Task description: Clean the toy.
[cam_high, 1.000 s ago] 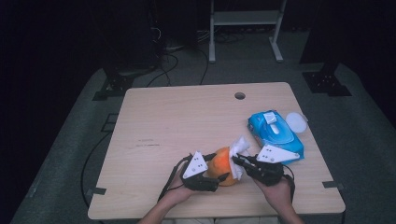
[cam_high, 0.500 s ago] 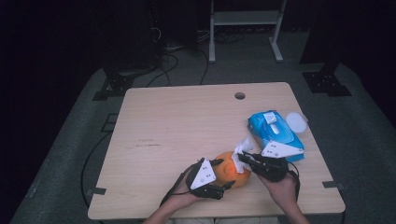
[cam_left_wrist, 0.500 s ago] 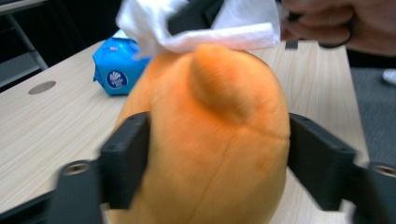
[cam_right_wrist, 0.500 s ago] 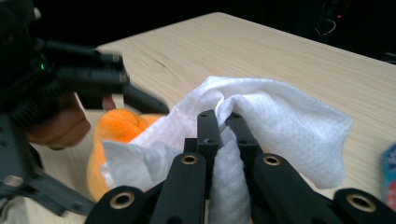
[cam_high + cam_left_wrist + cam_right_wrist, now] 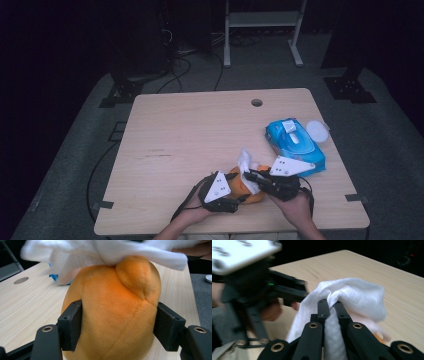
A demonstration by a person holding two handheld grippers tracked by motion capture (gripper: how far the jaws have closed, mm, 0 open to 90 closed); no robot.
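A: Start at the left gripper [image 5: 117,322]. What are its jaws doing?

B: They sit on either side of the orange plush toy [image 5: 112,312], pads pressed into the fabric on both flanks. They have just been closing, and the toy is between them, so it is a grip on the toy.

A: And the right gripper [image 5: 329,307]?

B: Its jaws are pinched together on a white wipe [image 5: 352,295]. The cloth is bunched between the two tips and billows out past them.

A: Where does the wipe meet the toy?

B: In the left gripper view the wipe [image 5: 107,252] lies draped over the toy's top, touching the rounded bump there. From the high view the wipe [image 5: 246,165] stands up just above the toy [image 5: 245,187], between the two grippers.

A: Where is all this on the table [image 5: 200,135]?

B: Near the front edge, right of centre. The left gripper [image 5: 220,192] is on the toy's left, the right gripper [image 5: 255,177] comes in from its right, each in a hand of the person at the bottom edge.

A: Anything else nearby?

B: A blue wipes pack [image 5: 295,142] lies just behind the right gripper, with a round white lid [image 5: 317,131] beside it near the table's right edge. A small hole [image 5: 257,102] sits toward the far edge.
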